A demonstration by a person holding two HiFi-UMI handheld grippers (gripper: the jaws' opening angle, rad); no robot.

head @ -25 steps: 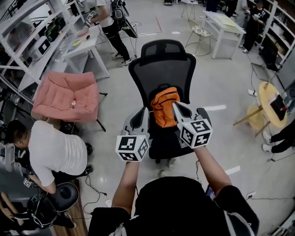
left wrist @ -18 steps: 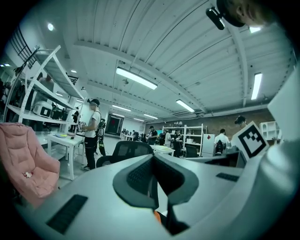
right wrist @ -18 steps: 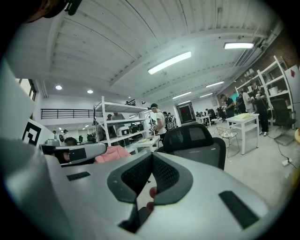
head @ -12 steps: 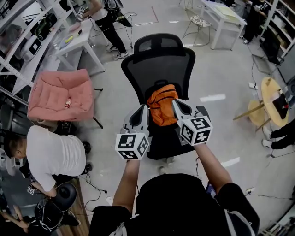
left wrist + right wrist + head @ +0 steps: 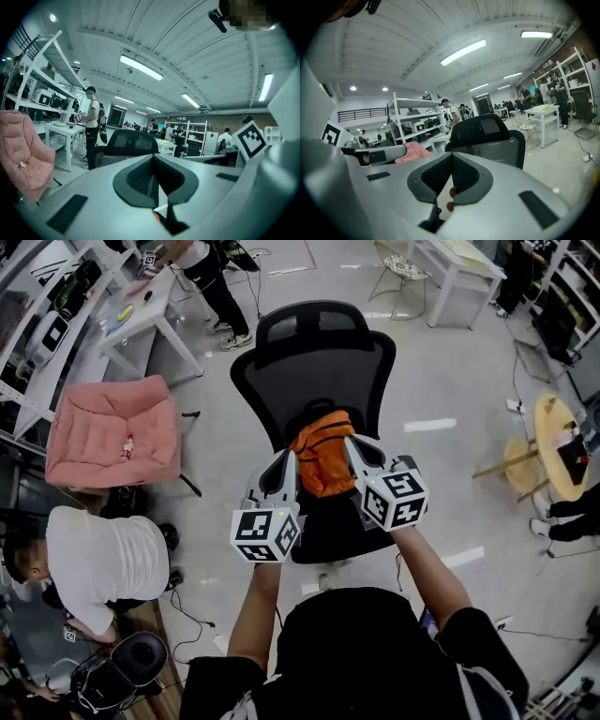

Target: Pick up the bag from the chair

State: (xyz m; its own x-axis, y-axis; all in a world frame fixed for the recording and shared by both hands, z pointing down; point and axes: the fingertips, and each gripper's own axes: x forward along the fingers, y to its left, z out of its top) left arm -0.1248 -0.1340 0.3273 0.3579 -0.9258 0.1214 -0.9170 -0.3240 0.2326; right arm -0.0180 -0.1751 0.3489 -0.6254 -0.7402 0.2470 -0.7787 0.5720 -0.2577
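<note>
An orange bag (image 5: 322,452) lies on the seat of a black mesh-back office chair (image 5: 312,362). Both grippers are held out level over the seat's front. My left gripper (image 5: 288,458) is shut and empty, its tips at the bag's left edge. My right gripper (image 5: 352,443) is shut and empty too, its tips at the bag's right edge. Whether either touches the bag I cannot tell. In the left gripper view the closed left gripper (image 5: 154,160) points at the chair's headrest (image 5: 127,142). In the right gripper view the closed right gripper (image 5: 451,161) faces the chair back (image 5: 487,136).
A pink cushioned chair (image 5: 113,432) stands to the left, and a person in a white shirt (image 5: 105,558) crouches beside it. A white table (image 5: 142,319) and shelving line the far left. A round wooden table (image 5: 559,448) is at the right. Cables lie on the floor.
Both grippers have gone forward and down toward the chair. Their tips now flank the orange bag. The chair looms larger in the head view. Both pairs of jaws stayed shut.
</note>
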